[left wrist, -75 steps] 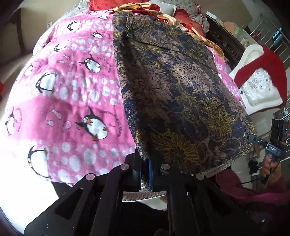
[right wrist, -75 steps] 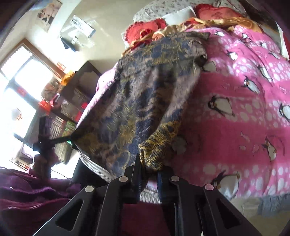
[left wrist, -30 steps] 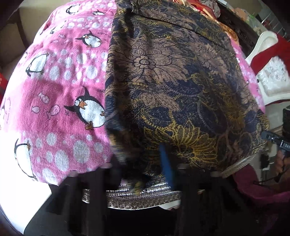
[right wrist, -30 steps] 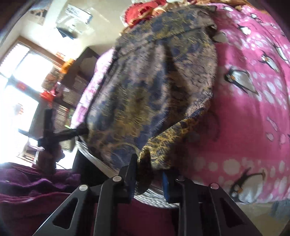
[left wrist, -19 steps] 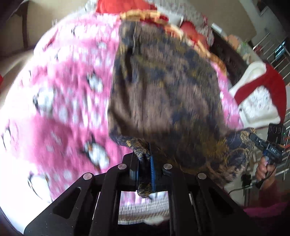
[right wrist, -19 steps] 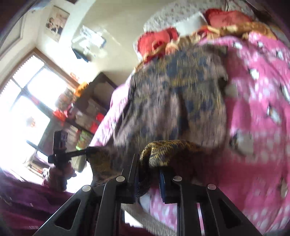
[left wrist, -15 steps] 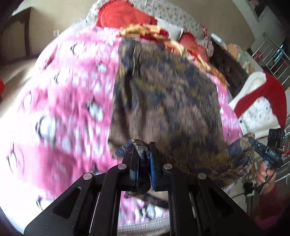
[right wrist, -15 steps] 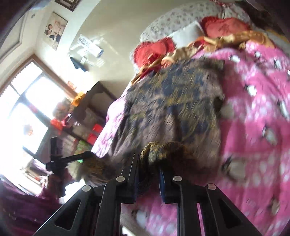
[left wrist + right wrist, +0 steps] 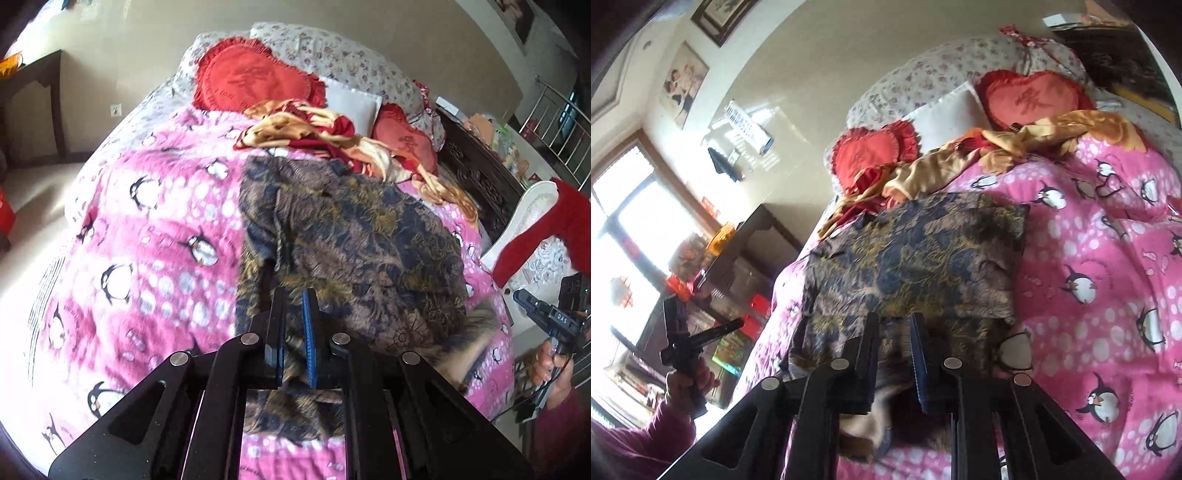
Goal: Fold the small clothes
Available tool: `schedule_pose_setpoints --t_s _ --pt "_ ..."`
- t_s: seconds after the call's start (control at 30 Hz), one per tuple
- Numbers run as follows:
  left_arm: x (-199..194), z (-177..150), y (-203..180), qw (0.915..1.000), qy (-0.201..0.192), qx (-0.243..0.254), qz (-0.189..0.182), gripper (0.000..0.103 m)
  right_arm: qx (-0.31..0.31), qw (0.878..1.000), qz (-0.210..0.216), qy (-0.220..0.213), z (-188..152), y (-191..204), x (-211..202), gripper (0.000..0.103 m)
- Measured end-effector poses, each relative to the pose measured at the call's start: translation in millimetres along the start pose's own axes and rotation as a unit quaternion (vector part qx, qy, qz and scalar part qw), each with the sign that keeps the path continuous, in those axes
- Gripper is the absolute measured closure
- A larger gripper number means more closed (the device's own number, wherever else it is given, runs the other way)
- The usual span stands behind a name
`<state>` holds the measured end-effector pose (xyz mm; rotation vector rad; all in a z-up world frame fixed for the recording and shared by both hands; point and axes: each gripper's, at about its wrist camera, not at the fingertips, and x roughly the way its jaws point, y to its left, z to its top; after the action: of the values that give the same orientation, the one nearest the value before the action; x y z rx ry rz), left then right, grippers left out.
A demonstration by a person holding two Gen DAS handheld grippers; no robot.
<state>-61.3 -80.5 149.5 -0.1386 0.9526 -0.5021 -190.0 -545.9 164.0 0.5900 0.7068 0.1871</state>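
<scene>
A dark blue and gold floral garment (image 9: 351, 236) lies on the pink penguin blanket (image 9: 147, 236), its near part doubled back over the rest. My left gripper (image 9: 293, 306) hovers above its near left part, jaws slightly apart with nothing between them. In the right wrist view the garment (image 9: 912, 258) lies folded ahead, and my right gripper (image 9: 895, 332) is open just above its near edge, empty. The right gripper also shows at the right edge of the left wrist view (image 9: 532, 306).
Red heart cushions (image 9: 251, 81), a white pillow (image 9: 354, 103) and a crumpled gold and red cloth (image 9: 314, 133) lie at the bed's head. A white chair with a red cloth (image 9: 535, 236) stands to the right. Dark shelves (image 9: 738, 258) stand beside the bed.
Both grippers carried the garment's near edge forward over the rest, then let go of it and opened. The garment now lies folded shorter on the blanket.
</scene>
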Motion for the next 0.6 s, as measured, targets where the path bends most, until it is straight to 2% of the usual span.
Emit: schedule_pose_setpoints --t_s 0.1,0.23,0.33,0.37,0.43,0.47,0.57,0.6 --pt "3 -12 2 0.9997 0.021 0.006 -0.001 0.095 0.015 1.0 -0.001 0.013 -8 -9 -1 0.086" --pt "21 -35 5 0.9969 0.078 0.004 -0.011 0.095 0.024 0.999 -0.008 0.034 -30 -12 2 0.085" --pt "40 -48 0 0.9922 0.123 0.006 -0.017 0.095 0.036 0.998 -0.013 0.051 -48 -16 7 0.069" --pt "46 -49 -1 0.9908 0.135 0.008 -0.016 0.095 0.04 0.997 -0.012 0.058 -54 -17 9 0.06" --pt "55 -50 -3 0.9898 0.142 0.0 -0.015 0.095 0.047 0.997 -0.008 0.065 -64 -18 10 0.058" --pt "59 -49 -3 0.9896 0.143 -0.008 -0.015 0.091 0.047 0.996 -0.009 0.069 -66 -18 11 0.057" --pt "67 -45 -4 0.9899 0.136 -0.034 -0.022 0.058 0.033 0.996 -0.031 0.075 -69 -19 12 0.055" --pt "68 -44 -4 0.9905 0.129 -0.041 -0.027 0.051 0.038 0.996 -0.035 0.07 -67 -22 12 0.052"
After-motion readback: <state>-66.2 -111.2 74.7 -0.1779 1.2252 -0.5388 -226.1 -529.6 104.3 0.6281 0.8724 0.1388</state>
